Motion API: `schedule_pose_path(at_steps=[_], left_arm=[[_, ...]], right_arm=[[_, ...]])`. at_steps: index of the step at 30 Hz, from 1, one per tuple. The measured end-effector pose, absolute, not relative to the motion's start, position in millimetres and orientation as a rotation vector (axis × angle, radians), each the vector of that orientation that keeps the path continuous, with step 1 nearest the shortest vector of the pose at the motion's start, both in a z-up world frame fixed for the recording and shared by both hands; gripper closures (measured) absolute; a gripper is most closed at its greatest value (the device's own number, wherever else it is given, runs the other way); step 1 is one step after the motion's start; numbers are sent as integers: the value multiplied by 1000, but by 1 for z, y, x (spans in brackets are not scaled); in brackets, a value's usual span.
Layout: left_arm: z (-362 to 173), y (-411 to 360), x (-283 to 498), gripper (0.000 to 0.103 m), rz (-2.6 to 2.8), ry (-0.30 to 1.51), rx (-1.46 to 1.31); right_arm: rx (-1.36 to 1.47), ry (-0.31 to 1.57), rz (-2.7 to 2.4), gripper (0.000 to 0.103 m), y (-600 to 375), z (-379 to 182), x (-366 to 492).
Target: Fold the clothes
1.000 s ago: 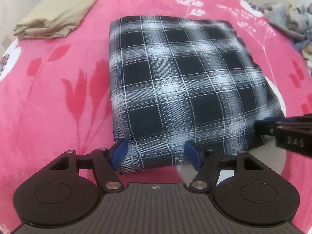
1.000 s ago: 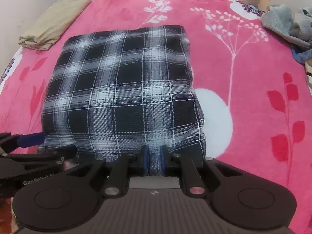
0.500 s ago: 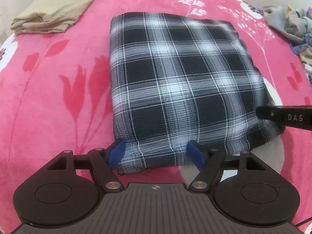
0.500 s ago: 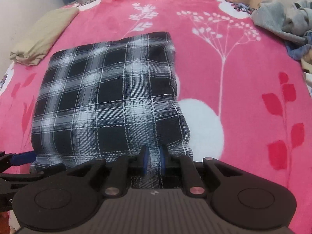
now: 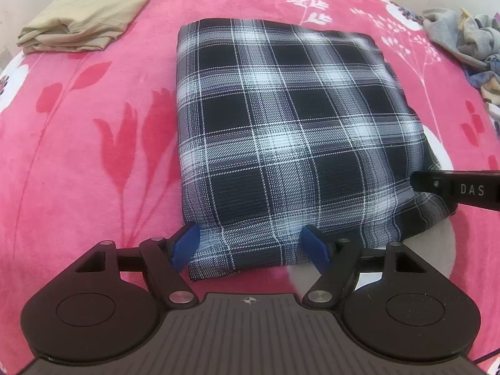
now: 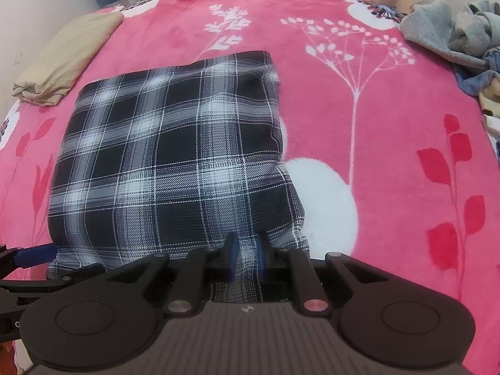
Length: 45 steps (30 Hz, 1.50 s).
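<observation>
A folded black-and-white plaid garment [image 5: 281, 131] [image 6: 175, 156] lies flat on the pink floral blanket [image 5: 93, 156]. My left gripper [image 5: 250, 240] stands open over its near left corner. The blue pads [image 5: 186, 245] straddle the hem without pressing it. My right gripper [image 6: 247, 250] is shut on the near right corner, with a strip of plaid pinched between its pads. The right gripper's finger [image 5: 453, 187] shows at the right edge of the left wrist view. The left gripper's blue pad [image 6: 34, 254] shows at the left edge of the right wrist view.
A folded beige garment [image 5: 87, 12] [image 6: 62, 62] lies at the far left of the blanket. A heap of grey and blue clothes [image 5: 462, 43] [image 6: 453, 37] sits at the far right. A white wall borders the left side.
The left jaws have spread a little wider around the hem. The right gripper shifted slightly with the corner still pinched, then held still.
</observation>
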State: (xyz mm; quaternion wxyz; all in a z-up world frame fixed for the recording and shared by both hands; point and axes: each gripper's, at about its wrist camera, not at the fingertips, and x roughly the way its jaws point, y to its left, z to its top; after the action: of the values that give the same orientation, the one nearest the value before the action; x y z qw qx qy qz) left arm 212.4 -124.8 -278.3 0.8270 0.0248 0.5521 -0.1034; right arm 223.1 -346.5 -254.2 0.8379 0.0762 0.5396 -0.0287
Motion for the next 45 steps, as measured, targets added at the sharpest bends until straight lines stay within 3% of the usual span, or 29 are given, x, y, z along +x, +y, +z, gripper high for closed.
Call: schedule_pose_path(at_steps=[32, 38, 45], left_arm=[[-277, -124, 213, 25, -255, 1179, 83], [-279, -120, 209, 25, -281, 1162, 94], [-281, -114, 206, 23, -304, 1146, 85]], right_arm=[[148, 1153, -61, 89, -344, -253, 226], [159, 1055, 47, 87, -337, -232, 224], [244, 1082, -132, 84, -386, -243, 222]])
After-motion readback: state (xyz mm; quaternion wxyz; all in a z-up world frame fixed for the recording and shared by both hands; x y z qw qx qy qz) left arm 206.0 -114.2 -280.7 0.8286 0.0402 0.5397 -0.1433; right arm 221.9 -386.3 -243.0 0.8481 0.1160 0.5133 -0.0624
